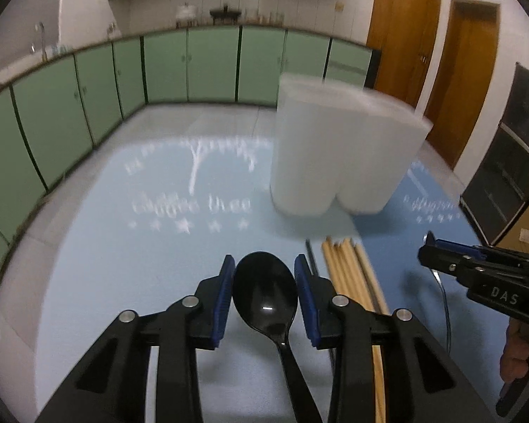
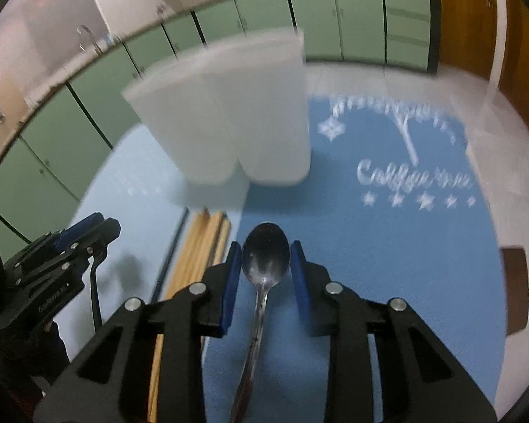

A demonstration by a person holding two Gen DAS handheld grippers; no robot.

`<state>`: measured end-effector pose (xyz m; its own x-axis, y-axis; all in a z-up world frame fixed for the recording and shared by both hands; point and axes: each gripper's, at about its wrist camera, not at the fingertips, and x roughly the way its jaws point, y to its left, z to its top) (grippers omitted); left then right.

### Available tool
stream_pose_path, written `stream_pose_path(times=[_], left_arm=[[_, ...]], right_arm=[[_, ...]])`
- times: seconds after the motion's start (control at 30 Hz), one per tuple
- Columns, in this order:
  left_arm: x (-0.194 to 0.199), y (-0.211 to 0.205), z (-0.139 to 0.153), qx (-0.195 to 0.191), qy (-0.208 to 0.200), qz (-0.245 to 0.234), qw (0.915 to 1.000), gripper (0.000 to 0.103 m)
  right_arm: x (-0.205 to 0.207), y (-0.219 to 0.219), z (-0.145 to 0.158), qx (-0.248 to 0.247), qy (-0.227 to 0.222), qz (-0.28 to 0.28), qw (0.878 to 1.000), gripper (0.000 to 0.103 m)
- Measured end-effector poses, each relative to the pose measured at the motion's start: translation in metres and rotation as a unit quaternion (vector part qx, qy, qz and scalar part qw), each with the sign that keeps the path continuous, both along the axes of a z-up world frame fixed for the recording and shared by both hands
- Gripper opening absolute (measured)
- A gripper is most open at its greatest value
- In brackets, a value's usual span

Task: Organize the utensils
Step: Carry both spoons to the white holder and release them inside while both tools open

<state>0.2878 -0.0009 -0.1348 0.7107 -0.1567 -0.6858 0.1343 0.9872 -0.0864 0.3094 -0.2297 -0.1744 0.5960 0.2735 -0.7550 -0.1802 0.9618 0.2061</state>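
The white two-compartment holder [image 1: 342,151] stands on the desk, contents hidden. The left gripper [image 1: 265,294] frames a black spoon [image 1: 264,289], the right gripper [image 2: 266,275] a metal spoon [image 2: 265,257]; jaws bracket each bowl (contact unclear). Wooden chopsticks [image 1: 349,268] lie unsorted, so most work remains.

A black plastic spoon [image 1: 264,290] lies bowl-up on the light blue mat, handle toward the camera. A metal spoon [image 2: 265,257] lies likewise on the darker blue mat. Between them rests a bundle of wooden chopsticks [image 1: 349,271] beside a thin dark stick. Behind stands an upright white two-lobed holder [image 1: 338,151].
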Motion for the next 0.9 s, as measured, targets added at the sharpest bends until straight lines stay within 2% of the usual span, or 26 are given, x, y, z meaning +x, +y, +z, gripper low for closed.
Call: stream_pose_path(times=[0.07, 0.2, 0.4, 0.53, 0.67, 0.83, 0.9], left_arm=[[-0.006, 0.000, 0.013, 0.002, -0.032, 0.000, 0.9995, 0.034], [-0.012, -0.002, 0.036, -0.001, -0.083, -0.002, 0.9965, 0.034], [-0.003, -0.003, 0.081, -0.014, -0.155, -0.001, 0.9879, 0.034], [0.018, -0.007, 0.114, -0.020, -0.209, -0.003, 0.9777, 0.035], [0.055, -0.015, 0.142, -0.029, -0.253, -0.002, 0.9670, 0.035], [0.103, -0.033, 0.147, -0.014, -0.288, 0.000, 0.9576, 0.035], [0.117, -0.037, 0.143, -0.012, -0.291, -0.001, 0.9568, 0.035]], right_arm=[[-0.004, -0.003, 0.011, -0.002, -0.029, 0.003, 1.000, 0.027], [-0.004, -0.012, 0.028, 0.025, -0.069, 0.009, 0.997, 0.027], [-0.009, -0.028, 0.080, 0.084, -0.138, 0.026, 0.987, 0.027], [-0.004, -0.039, 0.125, 0.120, -0.187, 0.046, 0.974, 0.027], [0.015, -0.044, 0.155, 0.125, -0.218, 0.056, 0.966, 0.027], [0.053, -0.046, 0.173, 0.113, -0.243, 0.052, 0.962, 0.027], [0.069, -0.046, 0.171, 0.104, -0.246, 0.046, 0.962, 0.027]])
